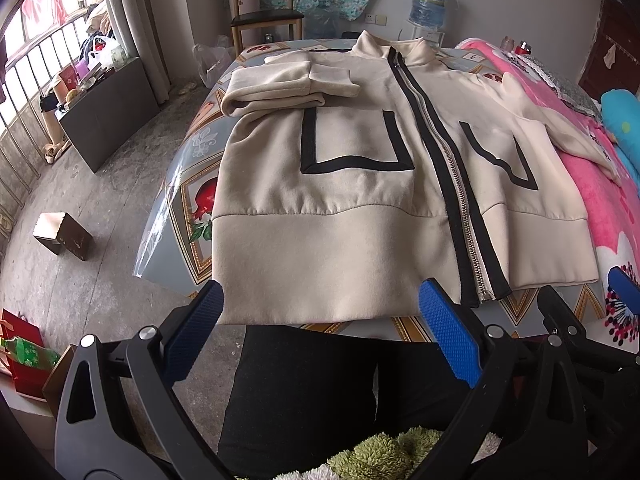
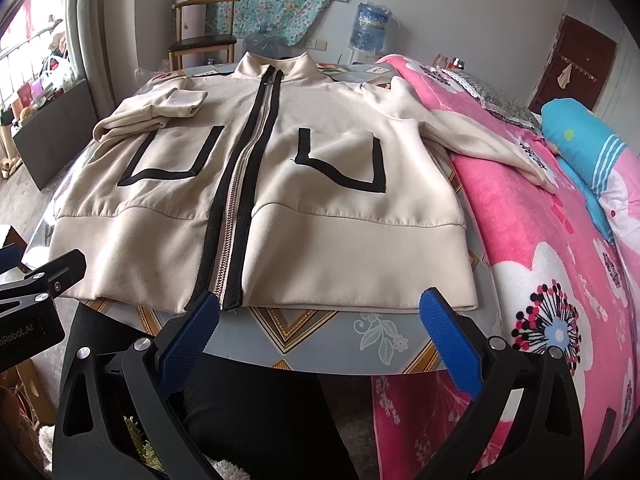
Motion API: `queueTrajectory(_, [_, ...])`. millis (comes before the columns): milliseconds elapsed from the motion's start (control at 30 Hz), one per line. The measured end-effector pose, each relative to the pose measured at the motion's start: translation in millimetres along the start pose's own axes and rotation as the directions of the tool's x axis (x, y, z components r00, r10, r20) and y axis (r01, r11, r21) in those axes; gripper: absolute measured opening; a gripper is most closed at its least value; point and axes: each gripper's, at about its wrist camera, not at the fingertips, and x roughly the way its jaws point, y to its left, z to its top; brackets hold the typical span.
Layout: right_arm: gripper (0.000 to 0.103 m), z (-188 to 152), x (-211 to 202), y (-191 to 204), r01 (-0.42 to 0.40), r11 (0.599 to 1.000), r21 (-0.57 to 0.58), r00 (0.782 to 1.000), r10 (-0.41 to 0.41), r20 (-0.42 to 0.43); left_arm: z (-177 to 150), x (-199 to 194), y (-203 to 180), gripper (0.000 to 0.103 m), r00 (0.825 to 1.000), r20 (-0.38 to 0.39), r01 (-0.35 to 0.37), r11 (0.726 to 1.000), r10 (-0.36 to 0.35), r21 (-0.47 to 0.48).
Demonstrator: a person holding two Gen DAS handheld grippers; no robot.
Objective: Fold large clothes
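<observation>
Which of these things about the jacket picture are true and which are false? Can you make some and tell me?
1. The jacket is zipped up. True.
2. Both sleeves are folded in. False: only the left sleeve lies folded on the chest; the right sleeve stretches onto the pink blanket.
3. The left hand-held gripper is open. True.
4. The right hand-held gripper pinches the hem. False: it is open, holding nothing.
5. The jacket is green. False: it is cream with black trim.
</observation>
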Motion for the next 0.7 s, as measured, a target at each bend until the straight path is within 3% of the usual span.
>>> queueTrajectory(267, [0.098,9,5,4,0.016,1.000,-0.019,1.000,-0.016,0.014,4,-1,1,0.095,1.000,0.010,-0.002,1.000,0.002,0.003])
queueTrajectory(433, [0.098,34,11,7,0.021,0.998,-0.053,0.998,-0.018,0.063,25,6,2,0.095,0.998,0.046,-0.047,0.998,0.045,0.042])
queueTrajectory(600, [0.098,88,18,8,-0.108,0.989,-0.102,0.986,0.119,0.117,62,21,21,0.095,0.995,0.071,-0.076,0.996,0.073,0.040])
queueTrajectory(700, [0.098,132,32,8,-0.288,0.953,-0.095,0.950,0.297,0.099,85,34,36,0.095,0.991,0.096,-0.095,0.995,0.092,0.022])
